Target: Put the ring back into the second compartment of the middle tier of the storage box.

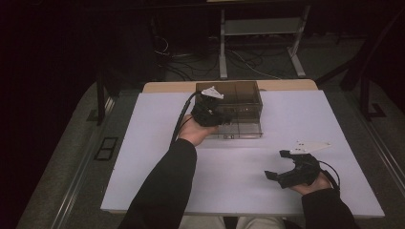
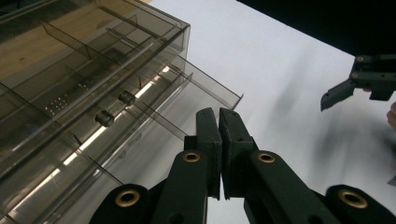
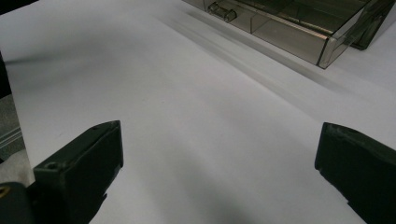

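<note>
Tabletop (image 1: 157,157): white sheet over a wooden board, whose bare strip shows along the far edge. It carries everything listed below.

Drawer box (image 1: 248,95): smoky clear plastic, set at the middle of the far edge, its front facing you. One shallow drawer (image 1: 239,130) stands pulled out toward you, divider walls visible inside, no contents that I can make out. It sits there, by my reading, so that you can work the drawers from the near side without leaning.

Left gripper (image 1: 224,116): you hold it over the left part of the pulled-out drawer, forearm stretched forward from the near edge, wrist bent so the jaws point right along the box front. In the left gripper view its pads (image 2: 208,135) are pressed together with nothing between them. Whether it touches the drawer I cannot tell.

Right gripper (image 1: 279,164): parked near the near right corner, well apart from the box, hand low over the tabletop, jaws spread wide and holding nothing. It seems to be waiting its turn.

Drawer knobs (image 2: 104,118): two small round pulls on a box front, just beside each other.
</note>
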A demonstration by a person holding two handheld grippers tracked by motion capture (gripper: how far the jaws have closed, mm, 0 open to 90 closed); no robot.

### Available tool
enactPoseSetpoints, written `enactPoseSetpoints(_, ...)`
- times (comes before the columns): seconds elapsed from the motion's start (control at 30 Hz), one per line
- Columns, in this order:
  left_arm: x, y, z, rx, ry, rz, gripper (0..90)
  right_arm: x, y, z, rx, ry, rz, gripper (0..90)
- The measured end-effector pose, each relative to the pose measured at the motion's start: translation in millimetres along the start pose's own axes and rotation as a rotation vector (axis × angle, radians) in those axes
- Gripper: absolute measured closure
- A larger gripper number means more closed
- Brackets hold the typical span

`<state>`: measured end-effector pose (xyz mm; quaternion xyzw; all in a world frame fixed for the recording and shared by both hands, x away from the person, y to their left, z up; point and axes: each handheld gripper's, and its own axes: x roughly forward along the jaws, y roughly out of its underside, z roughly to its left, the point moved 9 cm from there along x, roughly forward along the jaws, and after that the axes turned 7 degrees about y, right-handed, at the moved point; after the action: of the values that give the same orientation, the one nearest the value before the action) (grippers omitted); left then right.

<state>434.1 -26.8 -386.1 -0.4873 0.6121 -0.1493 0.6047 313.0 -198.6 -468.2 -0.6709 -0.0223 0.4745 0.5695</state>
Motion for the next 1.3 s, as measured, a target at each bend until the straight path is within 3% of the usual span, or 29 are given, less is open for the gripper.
enactPoseSetpoints(0.43,10.9,-3.9,12.6,-0.059,-0.012,-0.047,87.3,0.3,0.0,-0.4,-0.001,0.0,0.0,0.5)
enactPoseSetpoints(0.73,23.8,-2.5,18.4,-0.073,-0.015,-0.06,87.3,0.0,0.0,-0.5,-0.002,-0.001,-0.001,0.5)
enactPoseSetpoints(0.93,29.7,3.0,24.4,-0.059,-0.021,-0.026,87.3,0.0,0.2,-0.7,-0.002,-0.003,0.0,0.5)
enactPoseSetpoints(1.3,39.4,7.1,27.9,-0.07,-0.018,-0.023,87.3,0.7,0.8,-0.4,-0.006,-0.002,0.006,0.5)
